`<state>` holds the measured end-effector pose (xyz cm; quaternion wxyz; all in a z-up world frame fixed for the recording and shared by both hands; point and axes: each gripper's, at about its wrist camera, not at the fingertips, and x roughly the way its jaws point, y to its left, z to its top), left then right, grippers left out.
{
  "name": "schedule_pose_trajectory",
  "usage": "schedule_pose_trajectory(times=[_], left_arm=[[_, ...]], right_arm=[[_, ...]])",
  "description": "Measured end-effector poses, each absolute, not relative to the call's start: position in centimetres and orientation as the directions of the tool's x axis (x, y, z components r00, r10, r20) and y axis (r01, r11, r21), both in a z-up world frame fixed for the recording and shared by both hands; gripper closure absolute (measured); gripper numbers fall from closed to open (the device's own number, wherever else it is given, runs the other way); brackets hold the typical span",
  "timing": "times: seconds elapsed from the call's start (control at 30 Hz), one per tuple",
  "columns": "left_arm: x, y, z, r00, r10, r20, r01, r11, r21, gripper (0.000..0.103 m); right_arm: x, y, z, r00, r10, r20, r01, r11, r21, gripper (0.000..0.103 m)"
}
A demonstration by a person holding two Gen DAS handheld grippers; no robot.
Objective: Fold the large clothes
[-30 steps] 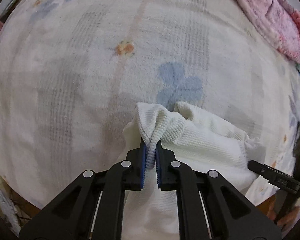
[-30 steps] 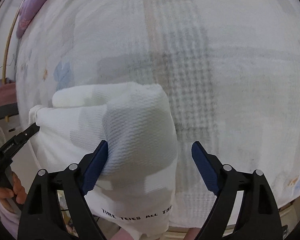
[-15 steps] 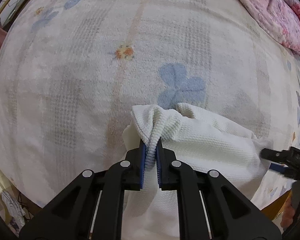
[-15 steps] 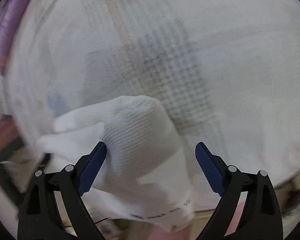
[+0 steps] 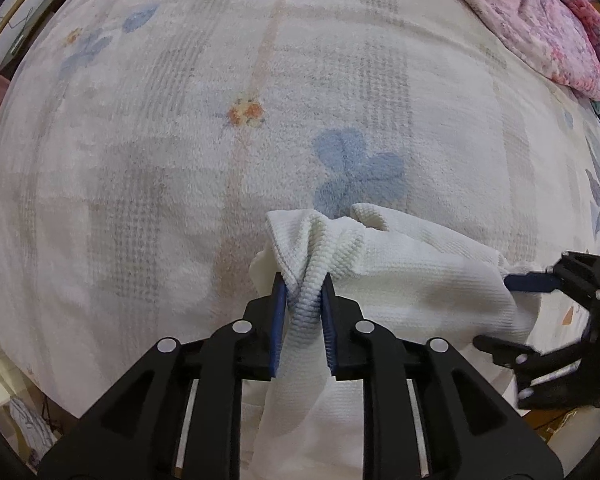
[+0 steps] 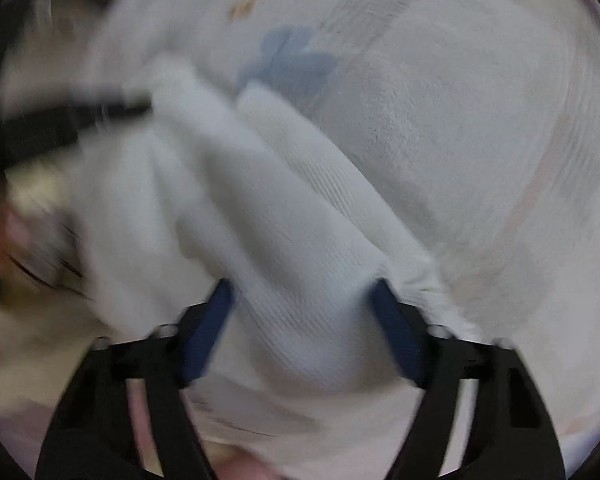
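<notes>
The left gripper [image 5: 303,312] is clenched on a bunched fold of white waffle-knit garment [image 5: 412,280], while the right gripper [image 6: 304,332] straddles its far end, fingers spread wide over a floral blanket [image 5: 220,140].

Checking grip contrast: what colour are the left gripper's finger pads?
Dark blue pads, clearest in the left wrist view, against white waffle-knit garment.

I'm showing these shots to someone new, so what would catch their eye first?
Probably the white waffle-knit garment, bunched low in the left wrist view and pinched by the left gripper. At its far right end the right gripper has cloth between parted fingers. Behind lies a pale bedspread with a blue flower, and a pink quilt sits top right.
</notes>
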<state>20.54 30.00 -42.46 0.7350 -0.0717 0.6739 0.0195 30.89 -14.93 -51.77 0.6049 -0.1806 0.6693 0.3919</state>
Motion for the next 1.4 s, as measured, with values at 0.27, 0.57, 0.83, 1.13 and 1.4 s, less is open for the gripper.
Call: schedule_pose_trajectory(times=[0.27,0.57,0.83,1.13,1.4], left_arm=[[20.4,27.4,-38.9,0.141,-0.099,-0.985,-0.060,0.992,-0.108,0.087],[21.0,27.0,-40.0,0.130,-0.070,-0.989,-0.038,0.996,-0.076,0.087],[20.8,28.7,-40.9,0.124,-0.074,-0.990,-0.074,0.994,-0.084,0.074],[20.9,29.7,-43.3,0.169,-0.158,-0.973,-0.059,0.984,-0.170,0.049],[19.7,30.8,-45.1,0.249,-0.148,-0.957,-0.146,0.971,-0.188,0.016]], right_arm=[[29.2,-22.4,-51.1,-0.134,0.166,-0.977,-0.565,0.797,0.213,0.096],[31.9,-31.4,-51.7,-0.251,0.494,-0.832,-0.139,0.833,0.536,0.018],[34.9,-25.5,-50.4,-0.101,0.547,-0.831,-0.436,0.726,0.531,0.008],[33.7,-20.2,-53.1,-0.201,0.495,-0.845,-0.647,0.581,0.494,0.008],[33.9,-20.5,-55.4,-0.291,0.517,-0.805,-0.575,0.578,0.579,0.020]])
